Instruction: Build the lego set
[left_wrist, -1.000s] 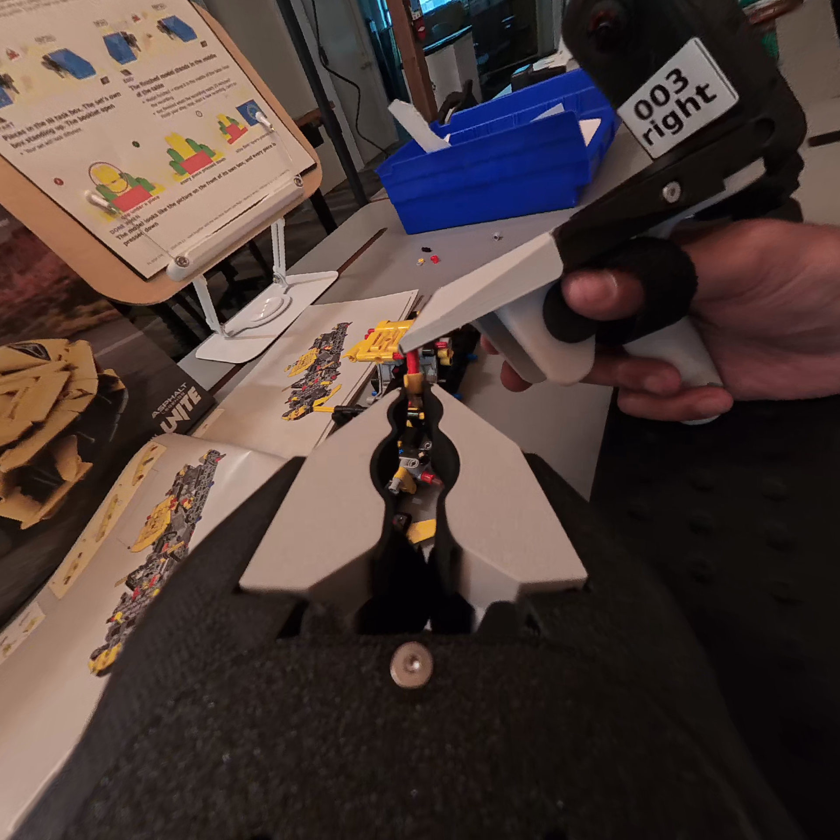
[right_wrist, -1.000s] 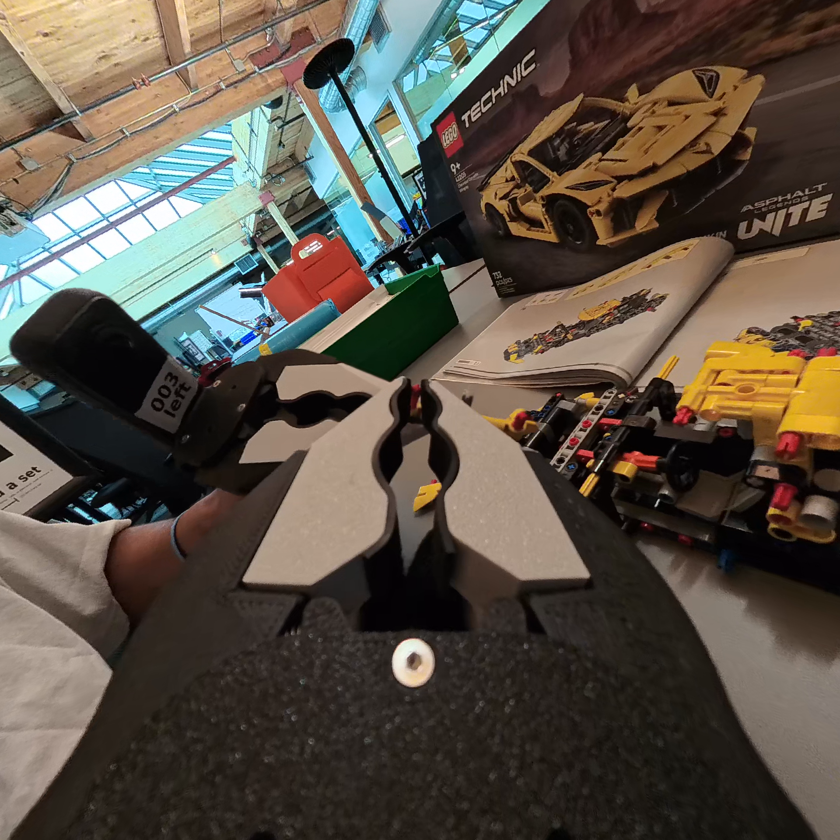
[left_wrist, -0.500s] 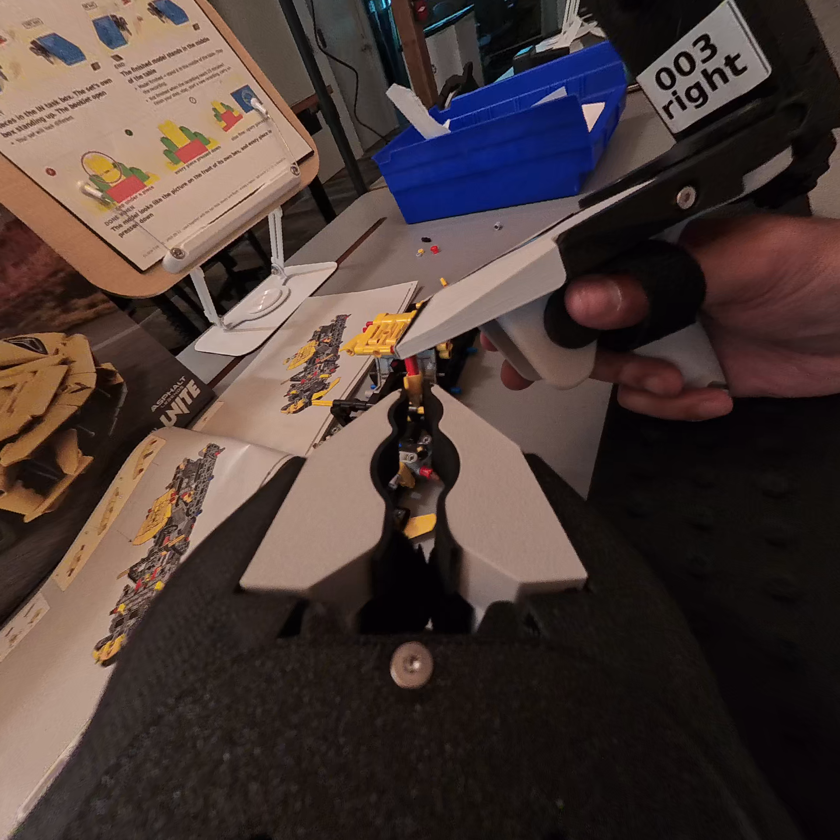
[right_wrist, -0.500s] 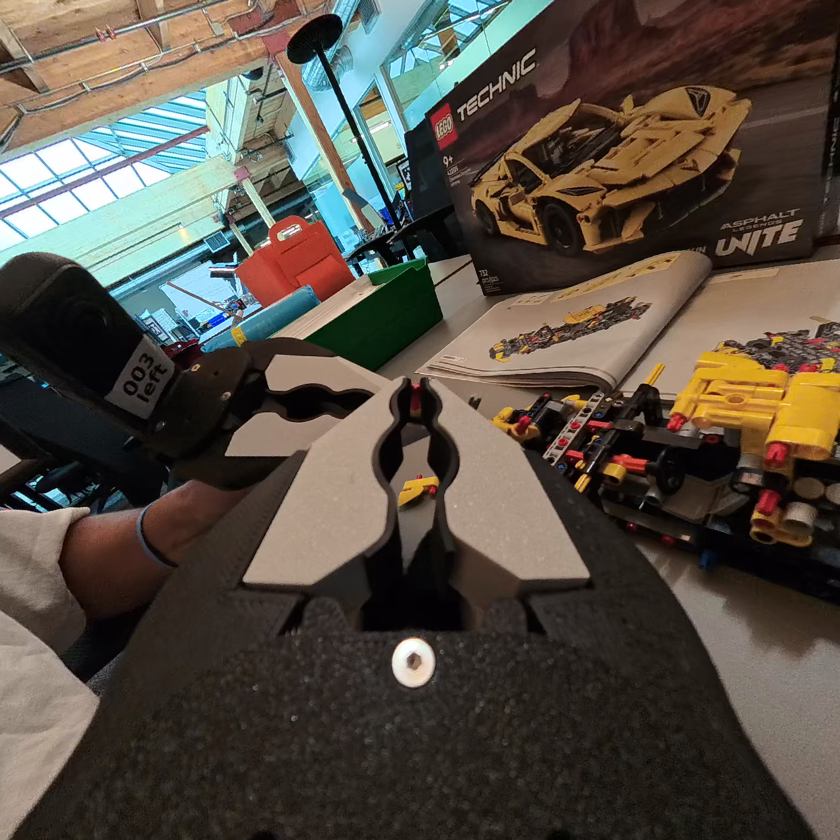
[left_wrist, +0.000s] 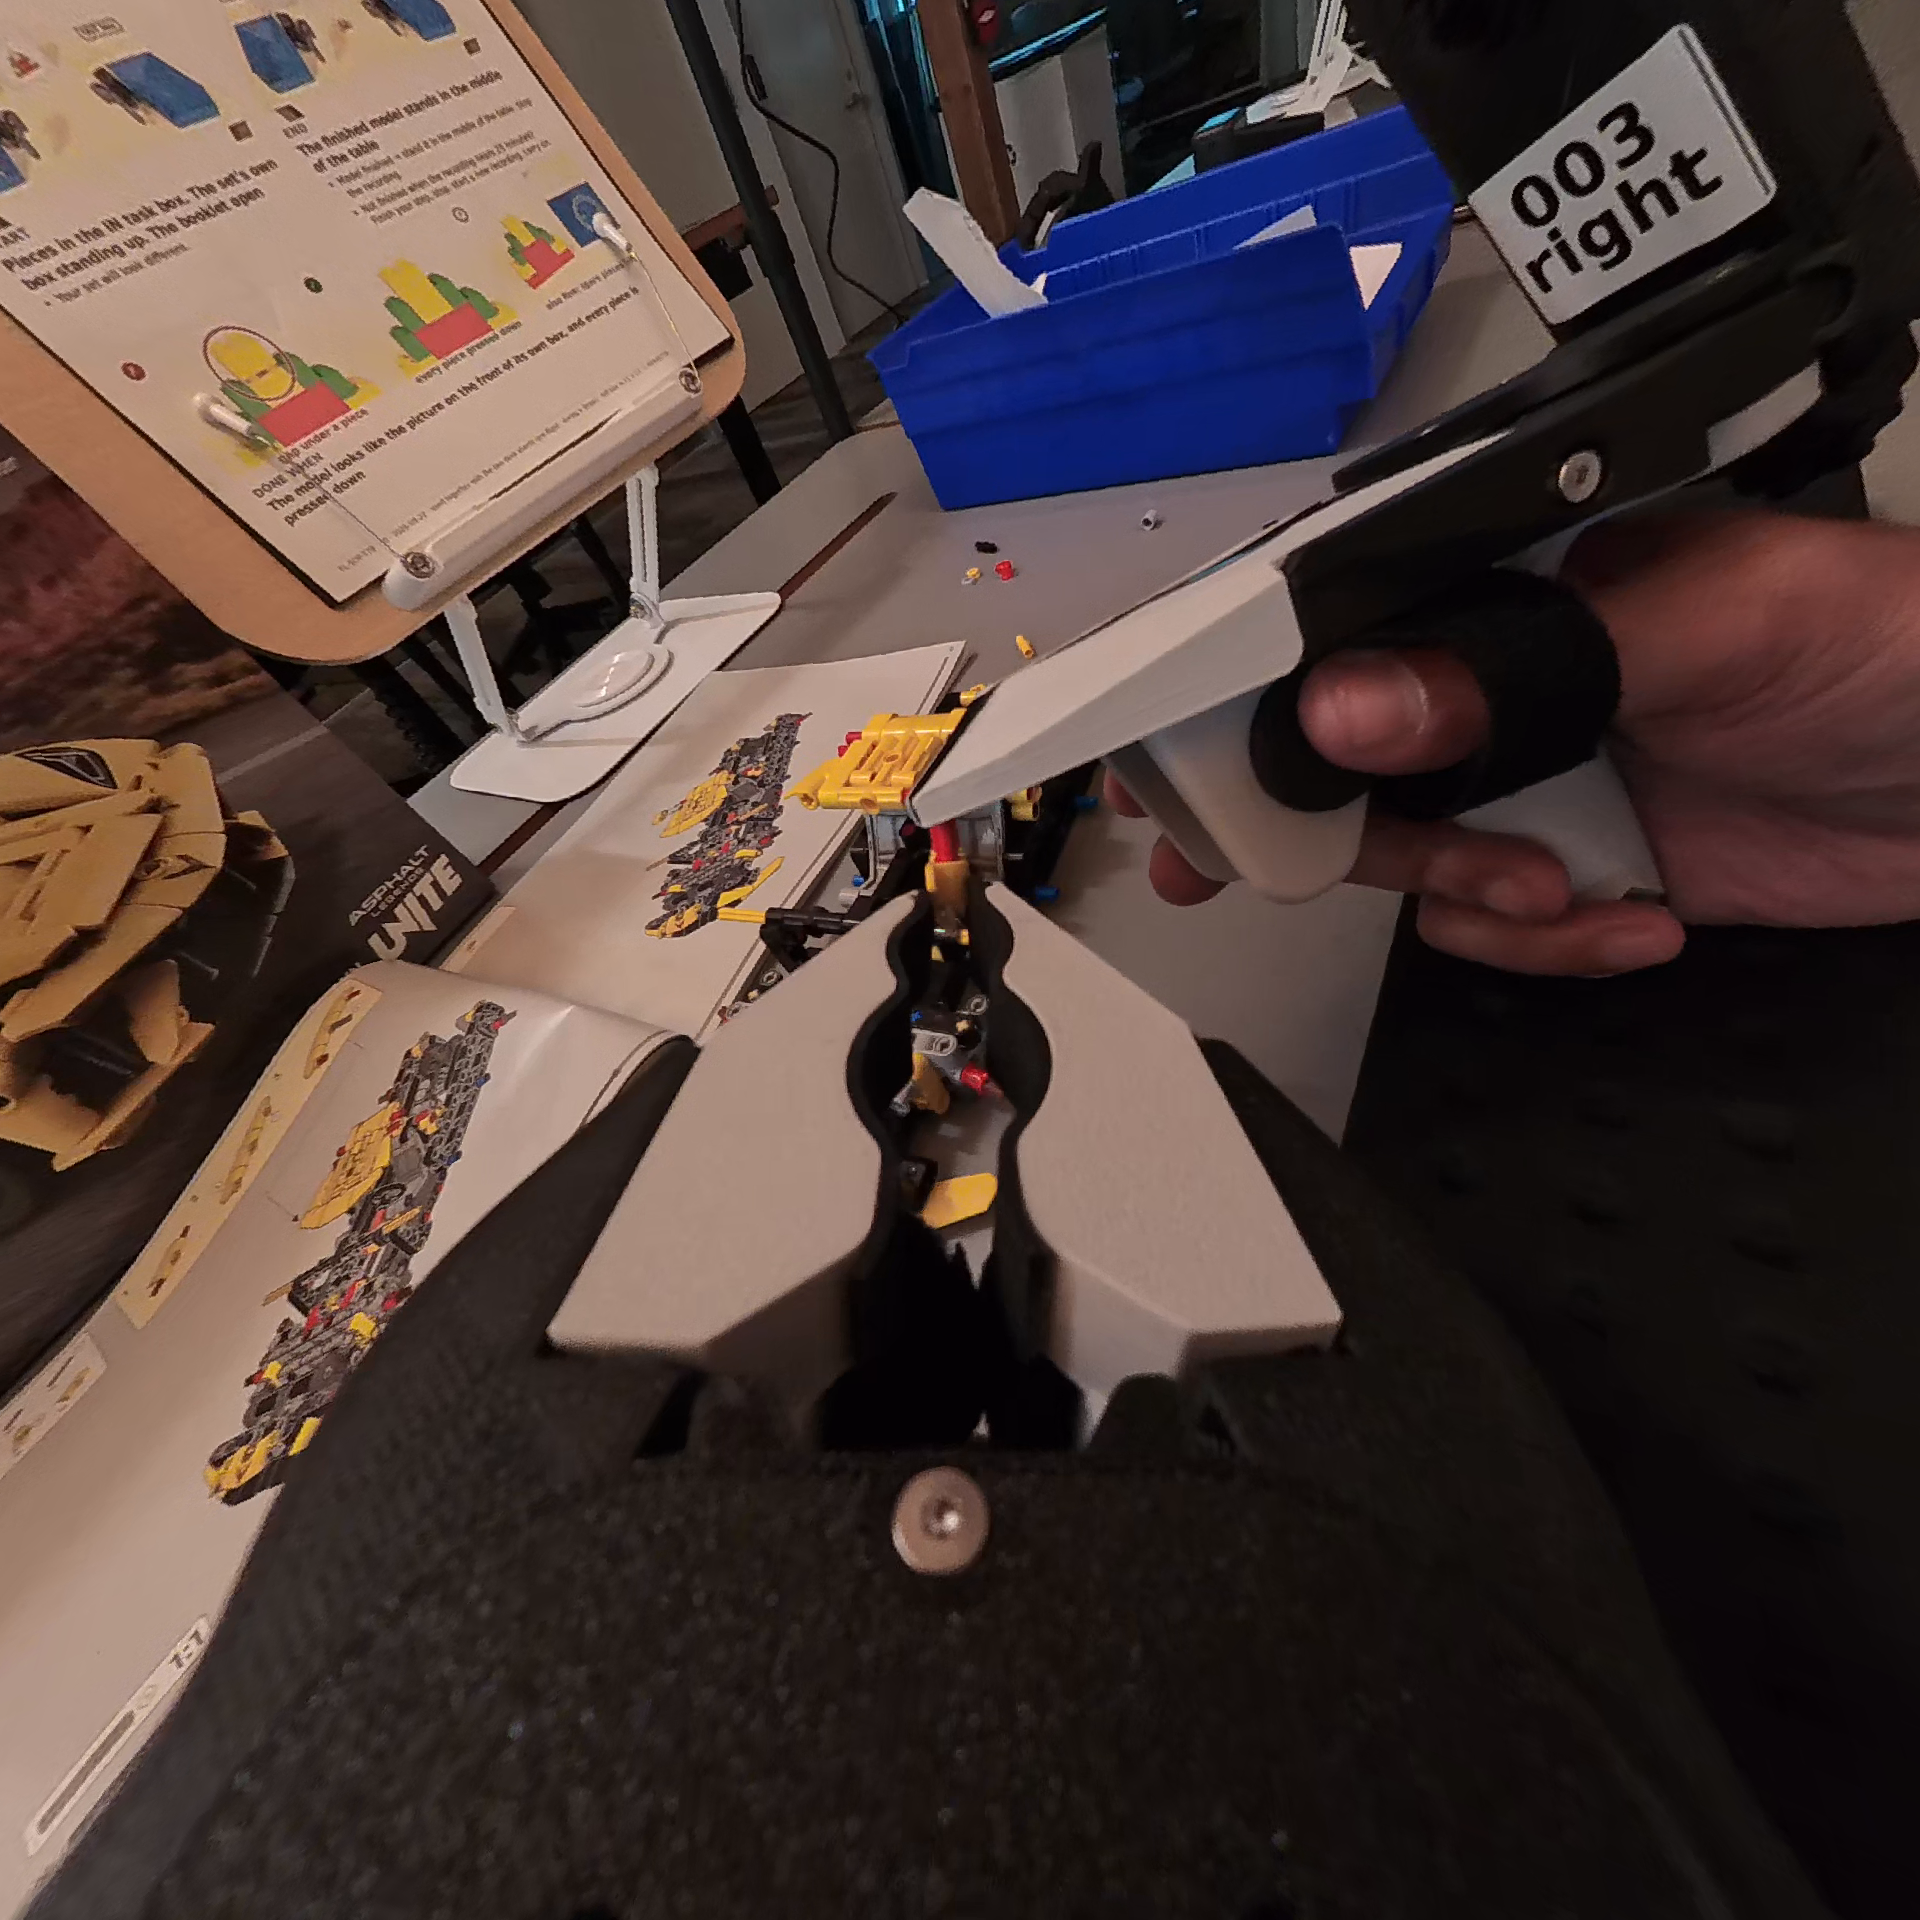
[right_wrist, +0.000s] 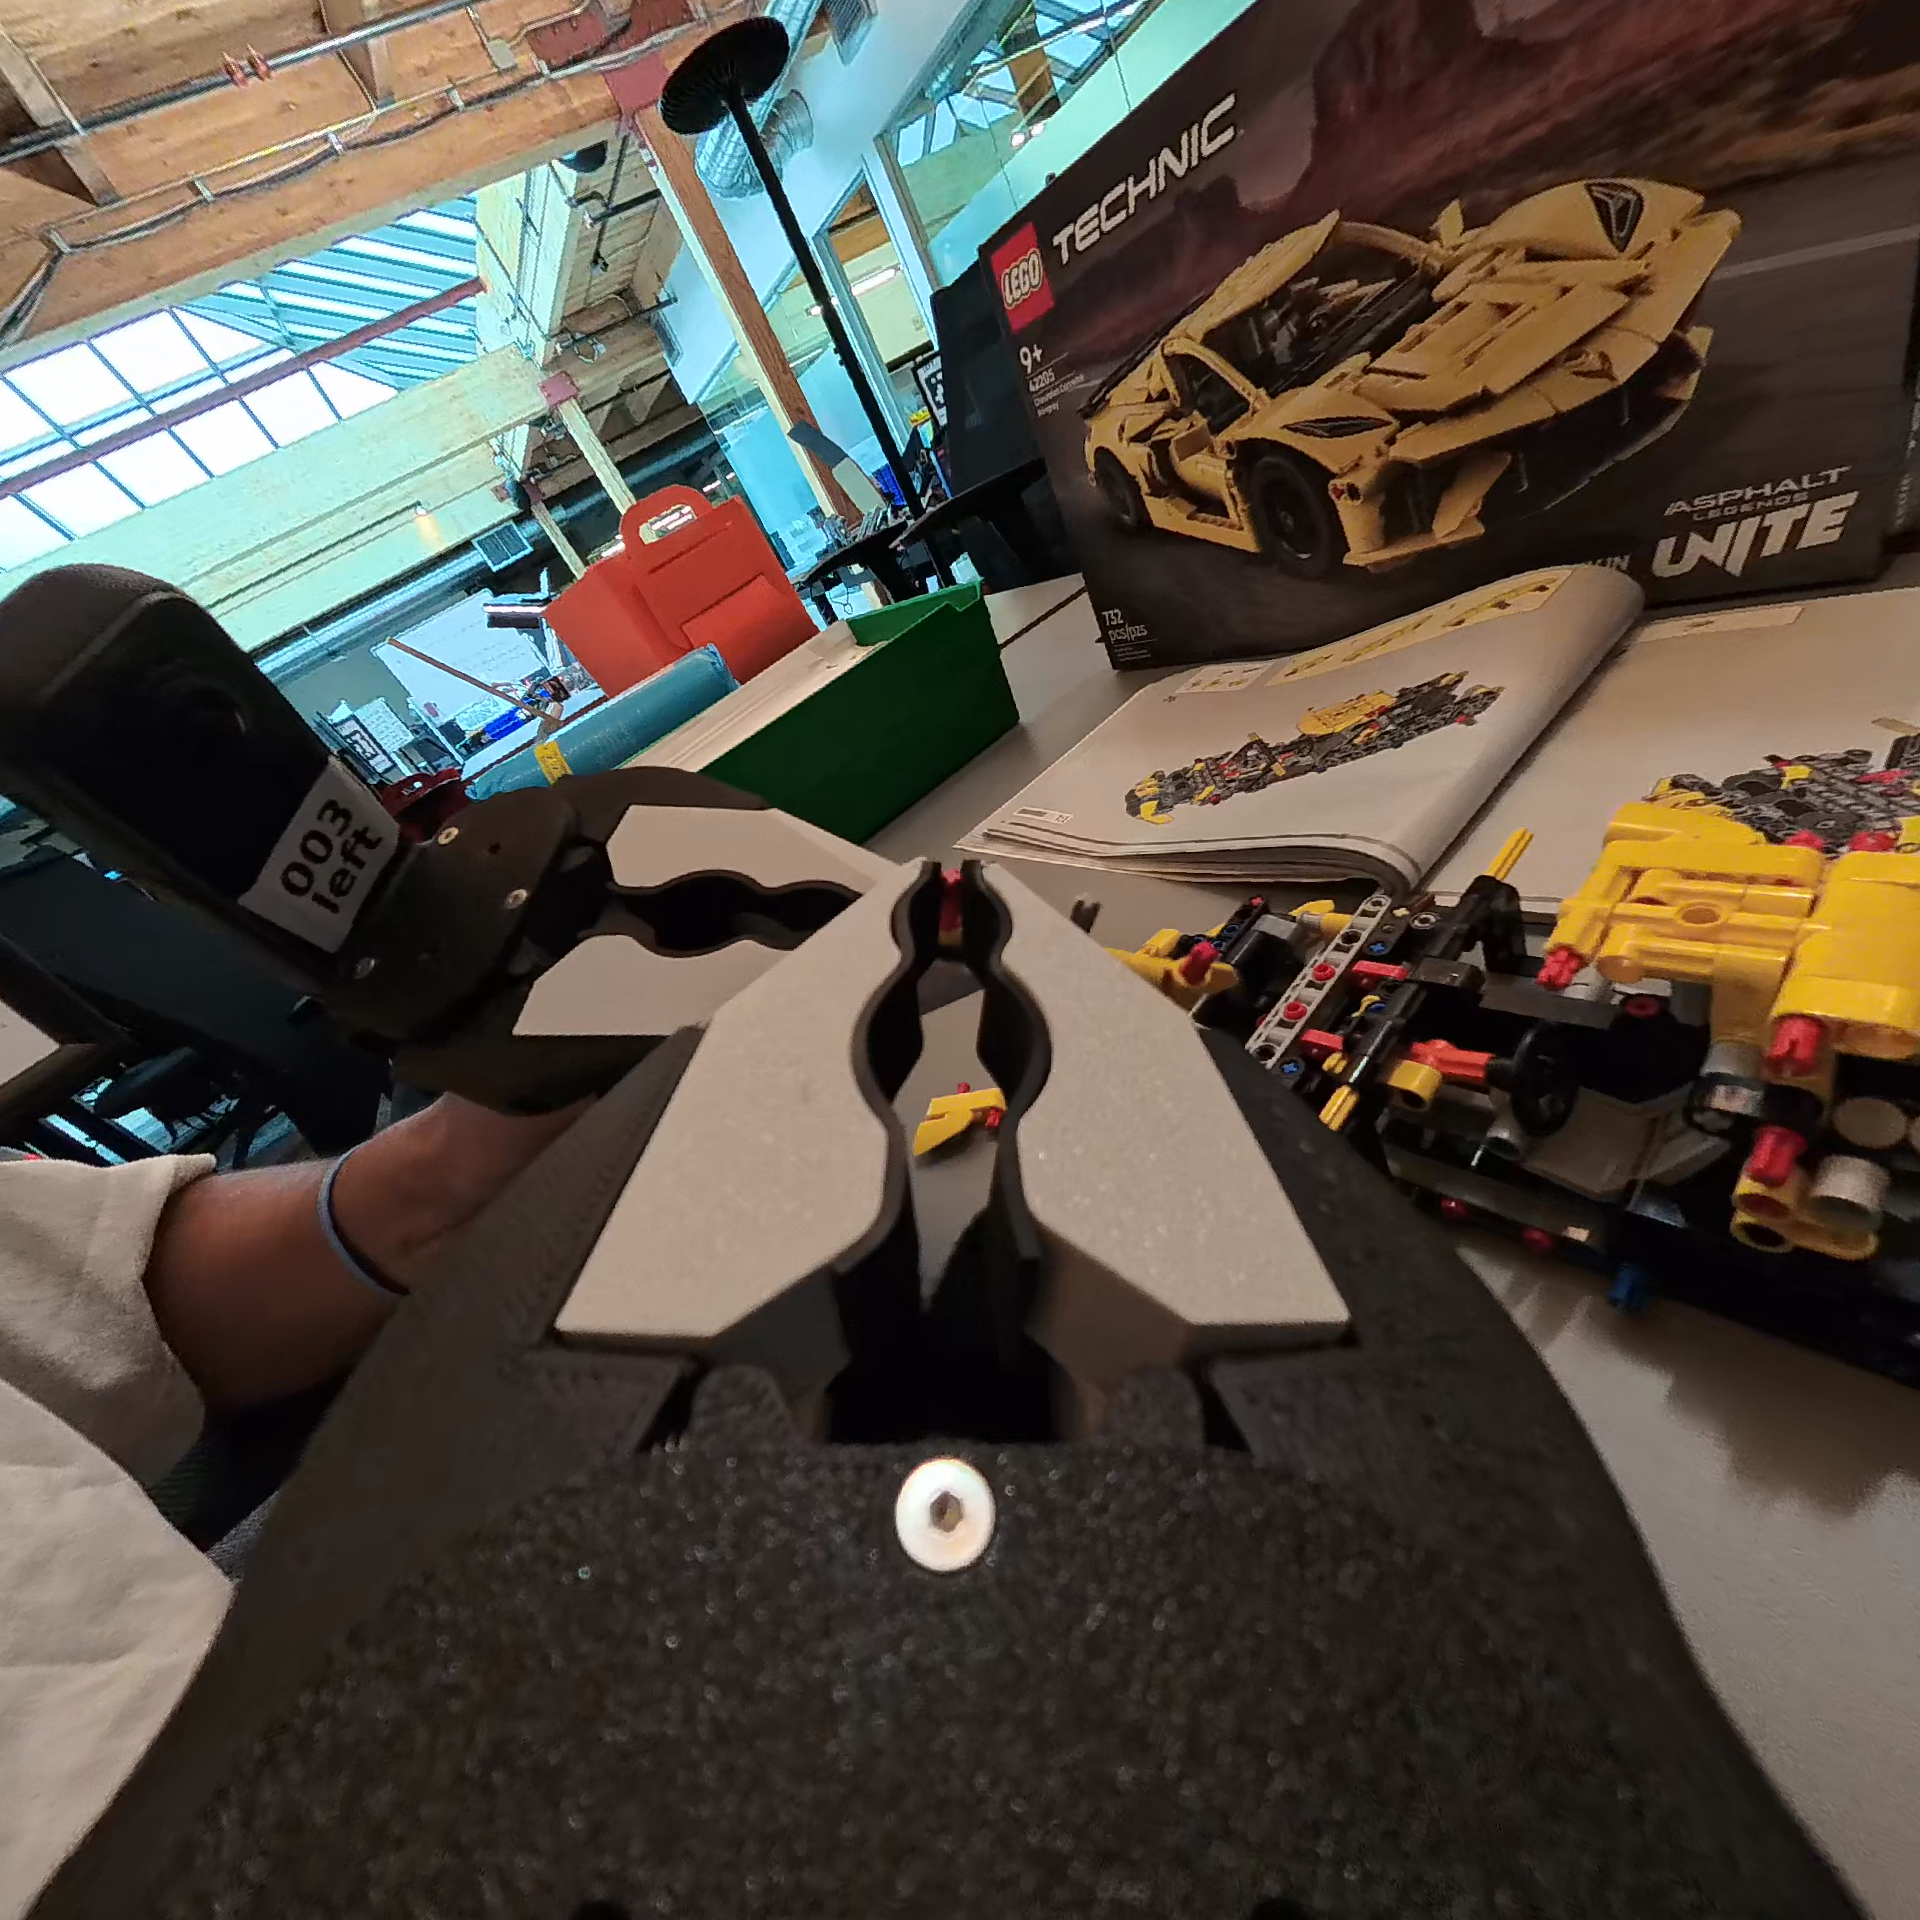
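Observation:
My left gripper (left_wrist: 949, 906) is shut on a small yellow piece (left_wrist: 948, 881) with a red pin (left_wrist: 943, 842) sticking out past its tips. My right gripper (right_wrist: 951, 902) is shut on that red pin (right_wrist: 948, 906). In the left wrist view it reaches in from the right and its tip (left_wrist: 927, 805) meets the pin. The part-built black and yellow Lego car (right_wrist: 1558, 1039) lies on the table to the right of both grippers and also shows in the left wrist view (left_wrist: 883, 758). A loose yellow piece (right_wrist: 956, 1117) lies on the table below the fingers.
The open instruction booklet (right_wrist: 1299, 748) and the set's box (right_wrist: 1455, 312) lie behind the car. A green bin (right_wrist: 883, 707) stands at the far left. A blue bin (left_wrist: 1143, 343), an instruction board on a stand (left_wrist: 312, 260) and small loose pieces (left_wrist: 987, 566) are at the far side. My two grippers' fingertips are within a few centimetres of each other.
Both grippers stay shut and held together at the tips. The right gripper's handle has tilted up a little. The left gripper has shifted slightly.

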